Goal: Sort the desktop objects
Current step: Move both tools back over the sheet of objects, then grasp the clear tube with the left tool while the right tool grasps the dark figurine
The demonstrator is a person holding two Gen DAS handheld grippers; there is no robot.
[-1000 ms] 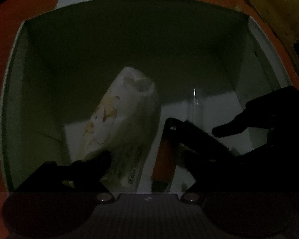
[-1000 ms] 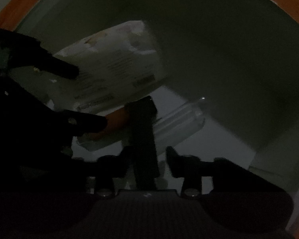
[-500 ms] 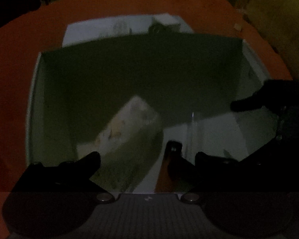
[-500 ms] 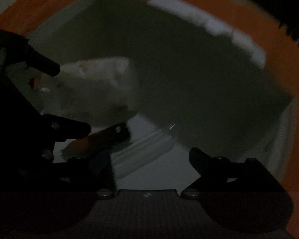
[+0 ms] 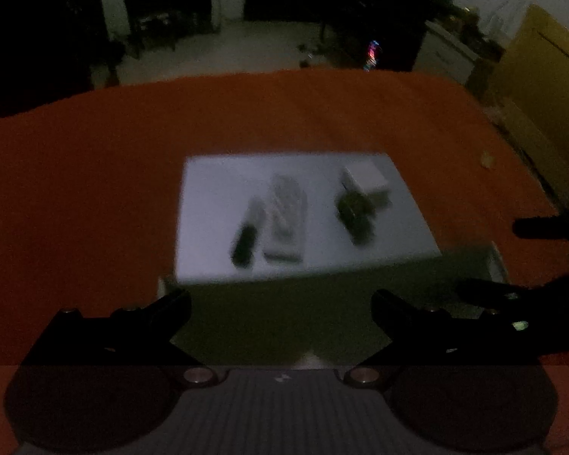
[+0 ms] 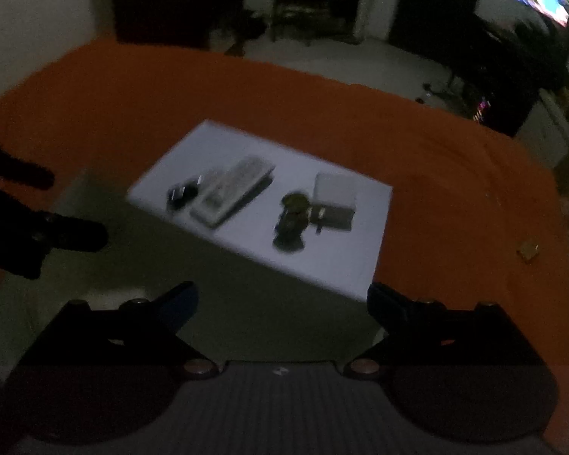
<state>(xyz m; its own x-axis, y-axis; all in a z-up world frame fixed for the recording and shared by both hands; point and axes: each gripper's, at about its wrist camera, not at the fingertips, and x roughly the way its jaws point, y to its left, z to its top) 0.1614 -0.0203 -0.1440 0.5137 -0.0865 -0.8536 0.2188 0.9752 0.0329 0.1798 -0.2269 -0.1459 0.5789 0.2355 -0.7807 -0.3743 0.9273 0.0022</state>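
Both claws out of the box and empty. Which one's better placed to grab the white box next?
Right, probably. The white box sits at the sheet's right end, on the right claw's side; the left claw faces the remote instead. Both are open.

both wrist views raised, facing forward-down | shared: white sheet (image 5: 216,189) on orange table (image 5: 95,151)

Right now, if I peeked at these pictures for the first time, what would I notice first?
Probably the pale white rectangular mat glowing in the middle of the big orange tablecloth. On it lie a long light-grey remote control, a small black stick-shaped object beside it, and a white box at the far end. Close up, the black left tongs and right tongs gape wide open, empty.
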